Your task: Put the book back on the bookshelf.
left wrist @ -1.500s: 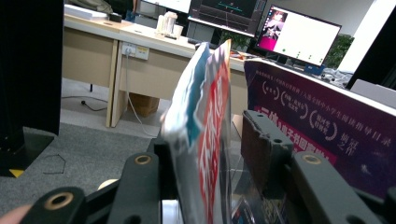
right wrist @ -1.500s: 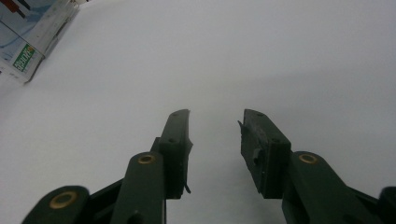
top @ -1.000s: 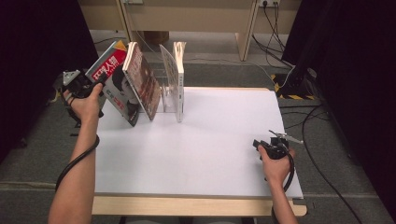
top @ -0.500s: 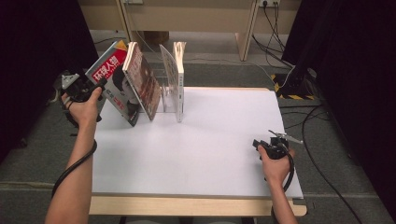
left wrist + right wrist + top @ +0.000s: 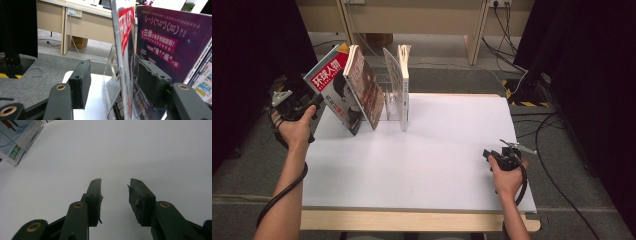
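Left claw (image 5: pixel 113 87) has just been opening: my jaws are spread and the red-covered magazine (image 5: pixel 125 50) stands edge-on between them, clear of the left pad, right pad very close, contact I can't tell. In the high view that magazine (image 5: pixel 334 87) leans at the left end of the clear rack (image 5: pixel 394 107) at the desk's (image 5: pixel 422 165) far left, tilted left. Just beside it leans a second magazine (image 5: pixel 364 85), then two upright ones farther right. Left claw (image 5: pixel 314 100) is at the magazine's left edge. Right claw (image 5: pixel 115 195) hangs released over bare desk, nothing between its jaws, well apart near the right edge (image 5: pixel 487 154).
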